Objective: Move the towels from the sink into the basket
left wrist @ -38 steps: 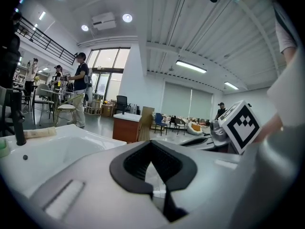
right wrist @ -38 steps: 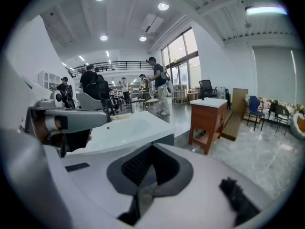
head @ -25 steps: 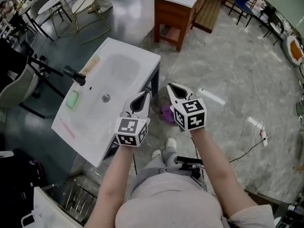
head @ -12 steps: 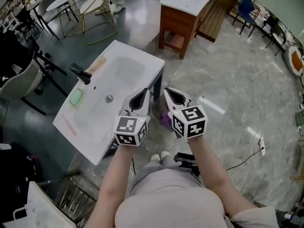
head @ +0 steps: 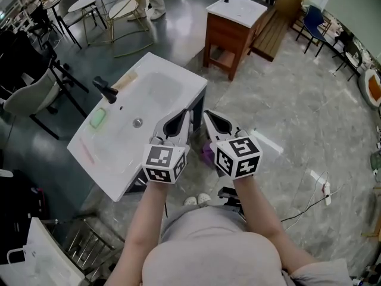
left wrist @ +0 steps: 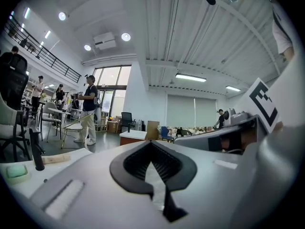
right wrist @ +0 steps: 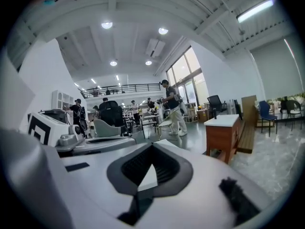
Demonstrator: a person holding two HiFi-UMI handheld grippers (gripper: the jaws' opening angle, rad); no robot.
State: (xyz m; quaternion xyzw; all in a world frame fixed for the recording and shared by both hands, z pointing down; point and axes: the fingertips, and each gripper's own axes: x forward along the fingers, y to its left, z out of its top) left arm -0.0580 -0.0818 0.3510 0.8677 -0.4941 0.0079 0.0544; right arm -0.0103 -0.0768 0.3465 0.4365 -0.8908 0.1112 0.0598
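We see both grippers held side by side in front of the person's body, just right of the white sink (head: 169, 79), neither touching it. Left gripper (head: 177, 124): jaws closed together, tips meeting, nothing between them in the left gripper view. Right gripper (head: 219, 123): same, jaws pressed together and empty in the right gripper view. Each points roughly level out into the room, and their marker cubes face the head camera. The sink lies at an angle in the head view, with a black faucet (head: 105, 90) at its far-left edge, a green soap-like block (head: 98, 118) on the rim beside it, a beige bar (head: 125, 80) further along the rim, and the drain (head: 137, 123) in the basin. We make out a purple thing (head: 206, 154) low on the floor between the two grippers, mostly hidden by them; we cannot tell whether it is a towel or the basket. Behind, a wooden cabinet (head: 223, 37) with a white top stands on the grey floor, well apart from the sink. The person's shoes (head: 196, 200) show below the grippers. People stand by tables far off in both gripper views
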